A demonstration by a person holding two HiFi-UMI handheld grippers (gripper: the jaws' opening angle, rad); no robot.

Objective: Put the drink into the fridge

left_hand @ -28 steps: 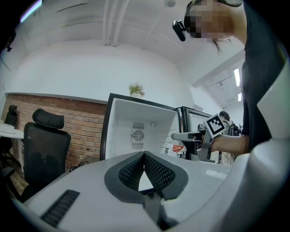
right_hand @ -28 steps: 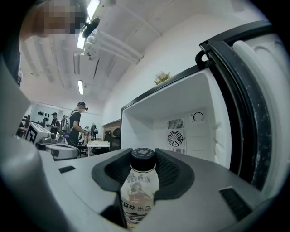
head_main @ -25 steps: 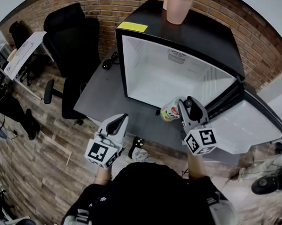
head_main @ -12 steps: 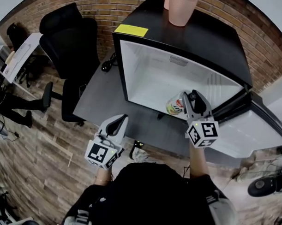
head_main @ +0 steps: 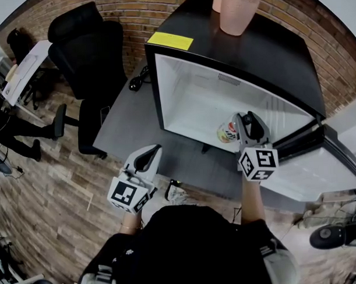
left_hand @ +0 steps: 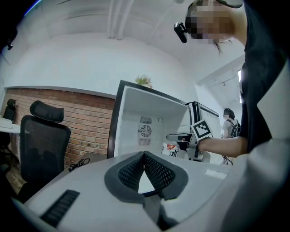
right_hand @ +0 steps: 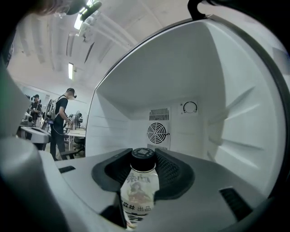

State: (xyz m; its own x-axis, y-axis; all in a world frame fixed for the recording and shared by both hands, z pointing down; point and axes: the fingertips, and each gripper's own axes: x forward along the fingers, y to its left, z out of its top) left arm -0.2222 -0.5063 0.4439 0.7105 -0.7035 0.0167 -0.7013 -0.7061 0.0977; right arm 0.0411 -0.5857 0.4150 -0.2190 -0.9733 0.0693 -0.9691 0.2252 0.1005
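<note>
Brick-walled office; open fridge (head_main: 211, 102) on dark surface (head_main: 130, 122). Right hand-held gripper (head_main: 242, 121) grips drink bottle (right_hand: 138, 190) at fridge's front edge, mid-insertion; left hand-held gripper (left_hand: 144, 158) closed, empty. Next: reach inside, set it upright, release.

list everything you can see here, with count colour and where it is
fridge: one, black outside, white inside, door open, on the table
drink bottle: one, pale with black cap, at the fridge opening, between the right gripper's jaws
cups: seemingly two, pink, on top of the fridge, one cut off by the frame edge
label: one, yellow, front corner of the fridge top
table: one, grey, under the fridge
cable: one, black, on the table left of the fridge
office chair: one, black, left of the table
left gripper: one, grey, jaws together, empty, held low
right gripper: one, grey, closed on the drink bottle
</note>
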